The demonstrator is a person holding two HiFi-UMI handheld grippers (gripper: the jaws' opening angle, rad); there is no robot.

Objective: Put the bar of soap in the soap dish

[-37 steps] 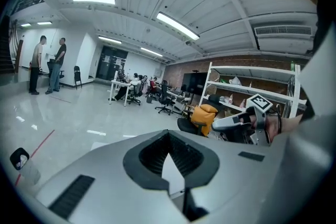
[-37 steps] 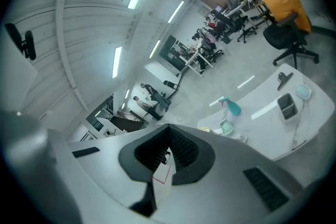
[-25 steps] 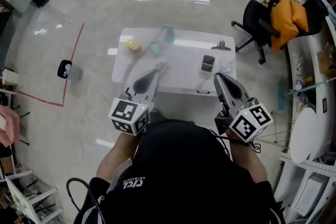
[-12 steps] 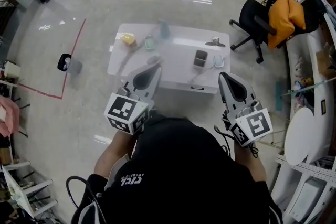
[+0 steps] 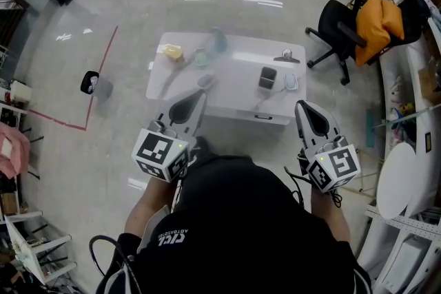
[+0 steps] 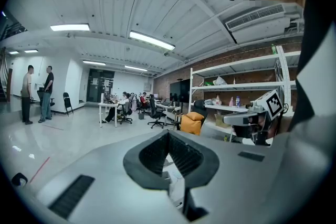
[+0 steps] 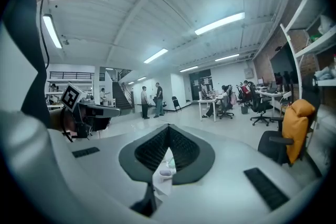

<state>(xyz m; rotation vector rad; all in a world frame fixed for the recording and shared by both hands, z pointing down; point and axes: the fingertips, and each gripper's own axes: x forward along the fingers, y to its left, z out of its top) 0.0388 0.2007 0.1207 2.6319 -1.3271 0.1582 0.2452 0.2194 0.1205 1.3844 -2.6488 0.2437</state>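
Soap bar, as far as could be told the yellow block (image 5: 171, 51), lay near the far left corner of the white tabletop (image 5: 238, 96), well apart from both grippers. A pale oval thing (image 5: 291, 82) that may have been the soap dish sat toward the right side, just beside a dark box (image 5: 267, 78). The person held the 2 grippers low in front of the chest, elbows bent and forearms stretched forward, both tools pointing toward the tabletop and tipped only slightly down. The left gripper (image 5: 199, 95) had its tip over the near left edge of the tabletop, its marker cube (image 5: 160, 154) back by the hand. The right gripper (image 5: 304, 106) hung just off the near right corner, its own cube tilted. The left jaws were together at the tips with nothing between them, and the right jaws were likewise closed and empty
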